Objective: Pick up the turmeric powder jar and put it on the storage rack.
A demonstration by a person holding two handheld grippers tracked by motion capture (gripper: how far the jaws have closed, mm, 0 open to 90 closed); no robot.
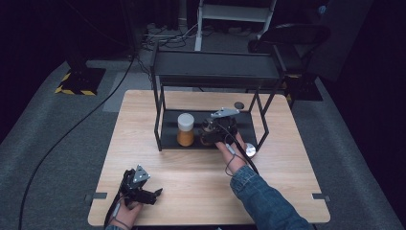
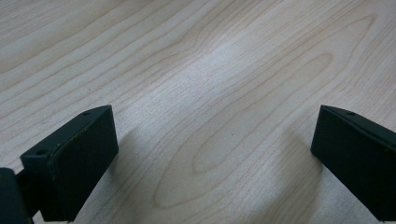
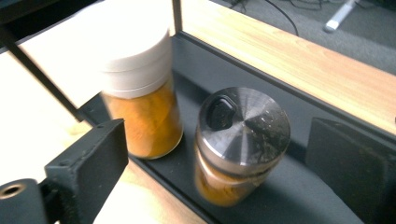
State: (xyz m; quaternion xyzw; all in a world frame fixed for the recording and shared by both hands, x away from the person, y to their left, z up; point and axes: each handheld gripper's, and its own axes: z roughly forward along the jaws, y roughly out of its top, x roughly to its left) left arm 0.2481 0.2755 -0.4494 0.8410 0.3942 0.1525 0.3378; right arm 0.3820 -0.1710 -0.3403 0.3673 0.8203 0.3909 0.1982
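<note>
Jar [image 3: 240, 144] stood on the rack shelf [image 3: 299, 196] between the right gripper's [image 3: 224, 172] parted jaws, unclamped; left gripper [image 2: 215, 154] rested open.

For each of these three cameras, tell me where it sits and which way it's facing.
High view: above the person's side, looking forward and down on the table and black rack; both forearms and tools show.
Left gripper view: on the left tool, aimed down at bare wood between open jaws.
Right gripper view: on the right tool, facing the rack's bottom shelf, steel-lid jar between open jaws.
Shared: the white-lid jar and steel-lid jar show in the high and right gripper views.
</note>
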